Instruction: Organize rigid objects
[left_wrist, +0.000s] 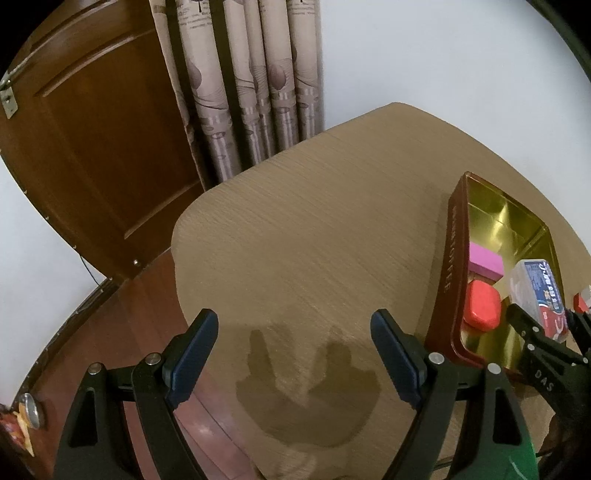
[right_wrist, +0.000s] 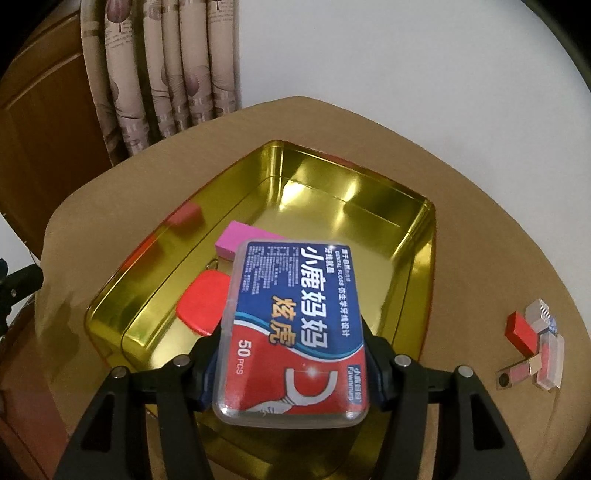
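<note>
Right gripper pinches a clear plastic dental-floss box above the gold-lined rectangular tin. Left gripper hangs spread, empty. Released carelessly, the box could clip the flat red case at nine o'clock.

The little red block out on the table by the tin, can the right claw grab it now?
Probably not yet. The right claw is already shut on the floss box over the gold tin. The red block lies uncovered on the table, so the way looks free once the box is dropped.

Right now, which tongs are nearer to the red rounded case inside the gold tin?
Right. The right tongs hold the dental floss box just above the red rounded case in the gold tin. The left tongs hang open over bare table, outside the tin.
</note>
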